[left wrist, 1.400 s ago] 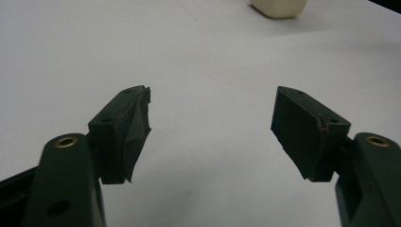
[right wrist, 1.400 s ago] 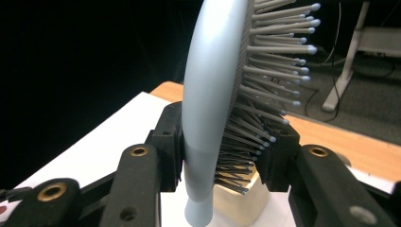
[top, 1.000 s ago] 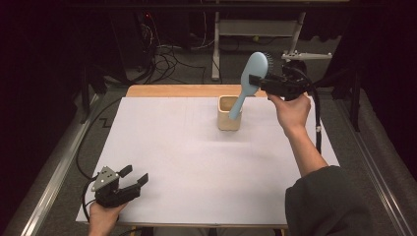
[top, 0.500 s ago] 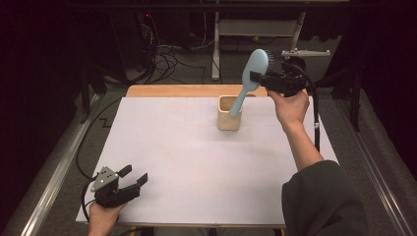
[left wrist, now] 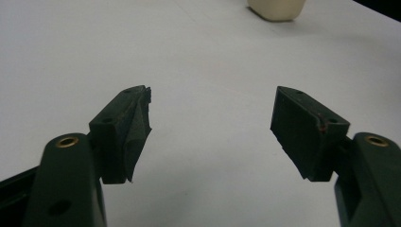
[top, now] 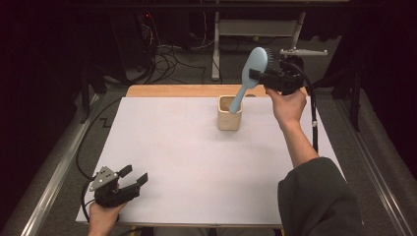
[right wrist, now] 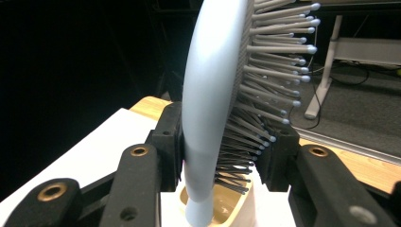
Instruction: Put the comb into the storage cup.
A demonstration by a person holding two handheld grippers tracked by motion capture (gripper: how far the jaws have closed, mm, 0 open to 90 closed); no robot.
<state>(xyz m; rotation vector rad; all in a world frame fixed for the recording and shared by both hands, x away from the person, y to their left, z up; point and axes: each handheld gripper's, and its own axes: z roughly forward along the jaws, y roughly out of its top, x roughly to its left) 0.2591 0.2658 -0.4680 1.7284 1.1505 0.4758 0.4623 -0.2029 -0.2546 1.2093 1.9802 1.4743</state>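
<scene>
Table (top: pixel 196 162) first: a flat, matte white sheet over a wooden top, whose bare strip shows along the far edge. Near that far edge, right of middle, I see the cup (top: pixel 229 113), a squat beige holder with rounded corners and a smooth, glossy inside. My right gripper (top: pixel 256 76) is raised above the cup and pinches the brush (top: pixel 248 78) low on its head, one black jaw on the smooth pale-blue plastic back, the other pressed into the dark bristles with their pale ball tips. The brush stands tilted, with its oval head up and its round handle end dipping into the cup's mouth. My left gripper (top: pixel 134 178) rests at the near left corner, jaws spread wide with nothing between them, and one rubber pad (left wrist: pixel 137 127) looks frayed at the edge.
</scene>
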